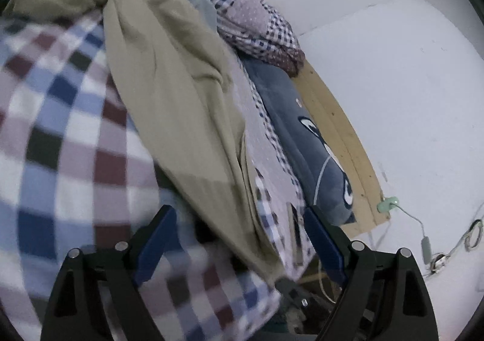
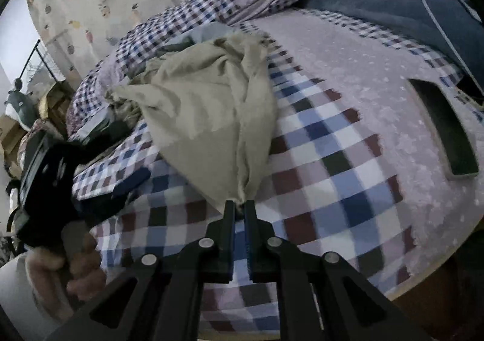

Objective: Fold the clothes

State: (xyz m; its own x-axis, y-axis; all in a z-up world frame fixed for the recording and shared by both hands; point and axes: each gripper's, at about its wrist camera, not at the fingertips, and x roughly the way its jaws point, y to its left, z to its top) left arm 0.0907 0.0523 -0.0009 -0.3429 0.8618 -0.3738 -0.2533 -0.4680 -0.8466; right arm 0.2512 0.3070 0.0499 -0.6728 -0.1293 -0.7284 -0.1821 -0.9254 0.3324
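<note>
White-walled room, bed covered by a checked blue, maroon and white bedsheet (image 2: 332,177) with a pale lilac dotted panel. A crumpled beige cloth garment (image 2: 208,117) lies mid-bed on the checks, bunched at the far end against a rumpled small-check quilt (image 2: 193,20). The right gripper (image 2: 239,208) has its fingers pinched tight on the garment's near corner, fabric pulled to a point between the blue pads. The left gripper (image 1: 239,220) has its fingers spread wide, nothing between them; the garment (image 1: 169,78) runs as a long strip from far left down past its right finger. Contact there cannot be told. A grey-blue pillow with a cartoon face (image 1: 305,135) sits at the right by the wooden bed edge (image 1: 341,135). A dark flat rectangular phone (image 2: 444,126) lies on the lilac panel, right. A hand (image 2: 60,268) holds the other gripper's handle, near left in the right wrist view.
</note>
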